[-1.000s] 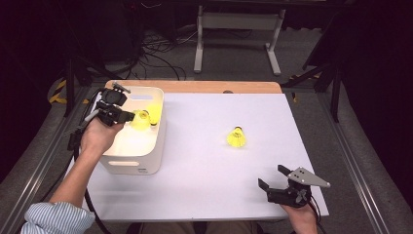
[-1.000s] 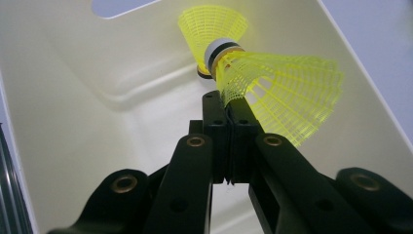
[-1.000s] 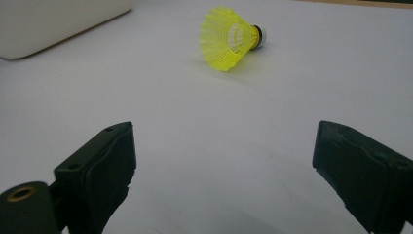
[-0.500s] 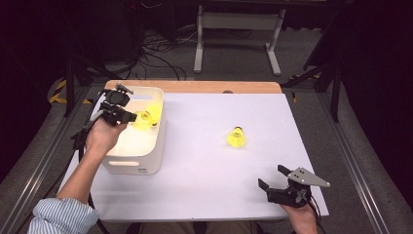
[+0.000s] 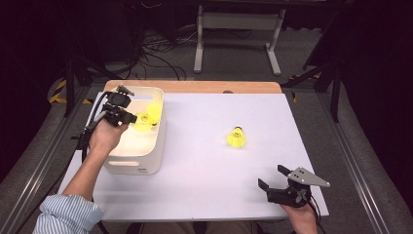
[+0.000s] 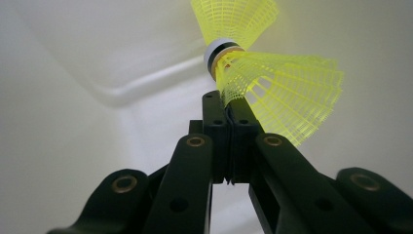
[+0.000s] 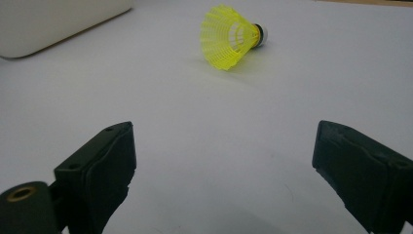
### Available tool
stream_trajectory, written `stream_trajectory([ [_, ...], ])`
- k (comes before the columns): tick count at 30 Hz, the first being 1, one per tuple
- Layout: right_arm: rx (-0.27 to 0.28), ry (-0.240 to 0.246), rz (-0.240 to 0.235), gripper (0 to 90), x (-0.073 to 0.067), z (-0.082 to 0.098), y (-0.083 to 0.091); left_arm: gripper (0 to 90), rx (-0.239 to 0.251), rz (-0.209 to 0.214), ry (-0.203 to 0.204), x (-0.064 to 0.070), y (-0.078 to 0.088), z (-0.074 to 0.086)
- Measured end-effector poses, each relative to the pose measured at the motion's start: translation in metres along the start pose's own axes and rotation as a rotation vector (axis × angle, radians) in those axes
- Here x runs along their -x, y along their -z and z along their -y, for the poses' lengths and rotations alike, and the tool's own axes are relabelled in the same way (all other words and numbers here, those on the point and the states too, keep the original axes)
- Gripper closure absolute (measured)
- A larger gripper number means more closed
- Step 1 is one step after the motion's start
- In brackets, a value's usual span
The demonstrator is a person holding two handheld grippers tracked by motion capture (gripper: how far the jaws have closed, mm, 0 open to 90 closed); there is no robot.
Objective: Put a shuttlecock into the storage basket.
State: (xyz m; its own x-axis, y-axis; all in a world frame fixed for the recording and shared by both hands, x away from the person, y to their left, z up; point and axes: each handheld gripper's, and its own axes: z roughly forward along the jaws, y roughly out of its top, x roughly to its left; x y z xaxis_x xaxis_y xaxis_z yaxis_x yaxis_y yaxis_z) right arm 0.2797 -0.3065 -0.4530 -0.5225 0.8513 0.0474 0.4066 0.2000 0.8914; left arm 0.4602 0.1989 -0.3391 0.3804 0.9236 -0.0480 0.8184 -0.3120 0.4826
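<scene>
Left claw (image 6: 229, 105): clamped on the skirt edge of a shuttlecock (image 6: 280, 92), held inside the white bin (image 5: 146, 156).
Second shuttlecock (image 6: 234, 19): in the bin, just beyond the held one.
Right claw (image 7: 224, 161): jaws apart, low over the bench (image 5: 204, 170).
Third shuttlecock (image 7: 230, 36): on its side on the bench, well ahead of the right claw.

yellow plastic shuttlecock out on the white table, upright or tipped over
Tipped over: the yellow plastic shuttlecock lies on its side on the white table, its skirt's open end towards the right gripper's camera.

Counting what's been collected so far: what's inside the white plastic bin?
Two yellow plastic shuttlecocks lie inside the white plastic bin; the left tool pinches one. The hand and near wall cover part of the floor.
</scene>
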Motion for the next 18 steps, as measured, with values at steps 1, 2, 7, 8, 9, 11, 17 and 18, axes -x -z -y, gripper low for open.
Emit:
stream_trajectory([
  [1, 0.000, 0.000, 0.000, 9.3, 0.000, 0.000, 0.000, 88.9, -0.003, 0.000, -0.001, 0.000, -0.001, 0.000],
  [2, 0.000, 0.001, -0.001, 9.3, 0.000, 0.000, 0.000, 88.8, -0.005, 0.000, 0.001, 0.000, -0.002, 0.000],
  [7, -0.001, 0.000, 0.000, 9.3, 0.000, 0.000, 0.000, 88.8, -0.016, -0.003, 0.007, -0.001, -0.007, 0.000],
  [8, 0.000, 0.000, -0.002, 9.3, 0.000, 0.000, 0.000, 88.7, -0.017, -0.004, 0.008, -0.001, -0.008, 0.000],
  [9, 0.000, 0.000, -0.003, 9.3, 0.000, 0.000, 0.000, 88.7, -0.020, -0.004, 0.008, -0.002, -0.009, 0.000],
  [11, 0.000, -0.001, -0.004, 9.3, 0.000, 0.000, 0.000, 88.7, -0.029, -0.004, 0.011, -0.003, -0.011, -0.001],
  [17, -0.001, 0.001, -0.006, 9.3, 0.000, 0.000, 0.000, 88.6, -0.045, -0.008, 0.025, -0.006, -0.016, -0.001],
  [18, -0.001, 0.000, -0.006, 9.3, 0.000, 0.000, 0.000, 88.5, -0.045, -0.008, 0.030, -0.007, -0.017, -0.001],
])
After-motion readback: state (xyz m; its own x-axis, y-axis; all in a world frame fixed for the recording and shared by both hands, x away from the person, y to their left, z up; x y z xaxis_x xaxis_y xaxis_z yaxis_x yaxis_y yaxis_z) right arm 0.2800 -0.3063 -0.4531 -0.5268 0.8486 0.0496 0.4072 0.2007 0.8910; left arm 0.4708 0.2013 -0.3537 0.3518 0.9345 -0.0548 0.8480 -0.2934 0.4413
